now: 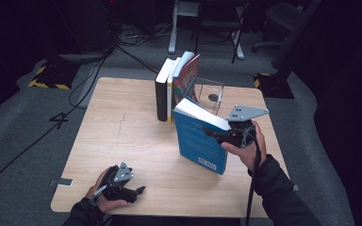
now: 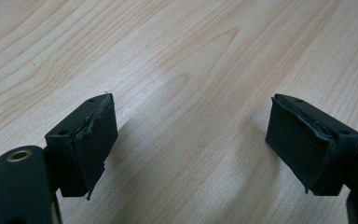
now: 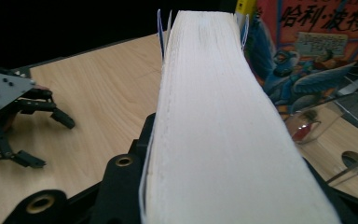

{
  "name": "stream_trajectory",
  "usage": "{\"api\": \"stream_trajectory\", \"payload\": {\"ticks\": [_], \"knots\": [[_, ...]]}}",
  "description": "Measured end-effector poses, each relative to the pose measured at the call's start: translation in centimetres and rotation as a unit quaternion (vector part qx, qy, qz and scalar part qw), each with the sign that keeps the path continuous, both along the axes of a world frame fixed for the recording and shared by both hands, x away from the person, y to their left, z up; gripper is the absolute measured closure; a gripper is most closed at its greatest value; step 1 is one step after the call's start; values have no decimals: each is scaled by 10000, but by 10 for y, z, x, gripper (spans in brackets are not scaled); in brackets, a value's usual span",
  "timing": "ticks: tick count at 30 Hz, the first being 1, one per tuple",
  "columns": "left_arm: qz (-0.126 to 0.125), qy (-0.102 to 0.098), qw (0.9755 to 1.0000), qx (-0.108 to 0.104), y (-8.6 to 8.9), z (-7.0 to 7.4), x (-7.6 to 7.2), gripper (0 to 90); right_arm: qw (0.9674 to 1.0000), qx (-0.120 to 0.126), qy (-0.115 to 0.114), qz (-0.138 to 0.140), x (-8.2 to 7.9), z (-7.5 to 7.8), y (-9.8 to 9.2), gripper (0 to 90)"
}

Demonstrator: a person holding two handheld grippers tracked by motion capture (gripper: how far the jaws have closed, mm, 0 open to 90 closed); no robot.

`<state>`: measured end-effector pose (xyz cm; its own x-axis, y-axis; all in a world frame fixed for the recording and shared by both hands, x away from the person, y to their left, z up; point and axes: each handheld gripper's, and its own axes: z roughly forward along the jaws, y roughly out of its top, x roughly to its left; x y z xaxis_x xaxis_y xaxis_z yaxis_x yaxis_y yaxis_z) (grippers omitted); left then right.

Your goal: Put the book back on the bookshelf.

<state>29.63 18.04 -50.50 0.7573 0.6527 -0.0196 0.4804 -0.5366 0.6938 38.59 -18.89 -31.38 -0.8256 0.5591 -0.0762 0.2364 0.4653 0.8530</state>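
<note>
A thick blue book (image 1: 199, 141) hangs tilted over the right half of the wooden table (image 1: 122, 136), its lower corner near the tabletop. My right gripper (image 1: 218, 133) is shut on it. In the right gripper view the white page edge (image 3: 214, 116) runs straight away between the two black jaws, which press on both covers. My left gripper (image 1: 139, 190) rests at the table's front left, open with nothing in it. Its two pads (image 2: 93, 140) stand wide apart over bare wood, and the left gripper (image 3: 23, 121) lies off to the left of the blue book.
A row of upright books stands at the back centre: a black one (image 1: 160, 96), a yellow-spined one, and a colourful one (image 1: 186, 77) that leans. A clear bookend (image 1: 210, 96) stands just right of them, behind the held book. Cables and chair legs lie on the floor beyond.
</note>
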Motion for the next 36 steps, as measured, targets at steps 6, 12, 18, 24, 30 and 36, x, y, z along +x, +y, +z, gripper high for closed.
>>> {"api": "stream_trajectory", "payload": {"ticks": [6, 12, 18, 24, 30, 36], "knots": [[0, 4, 10000, 0, 0, 0, 0, 165, 9992, -49, -110, -393, 20, 3, -4, 613], [4, 6, 10000, 1, 0, 0, 0, 165, 9967, 35, -153, -793, 36, 7, -10, 613], [11, -4, 10000, 1, 0, 0, 0, 165, 9944, 32, -182, -1036, 52, 13, -13, 613], [2, 7, 10000, -1, 0, 0, 0, 163, 9918, 61, -281, -1246, 67, 23, -16, 612], [1, 6, 10000, -2, 0, 0, 0, 162, 9872, 186, -345, -1546, 81, 25, -16, 612], [-61, 11, 10000, 25, -1, 0, 1, 157, 9825, 423, -282, -1793, 96, 27, -21, 611]]}}
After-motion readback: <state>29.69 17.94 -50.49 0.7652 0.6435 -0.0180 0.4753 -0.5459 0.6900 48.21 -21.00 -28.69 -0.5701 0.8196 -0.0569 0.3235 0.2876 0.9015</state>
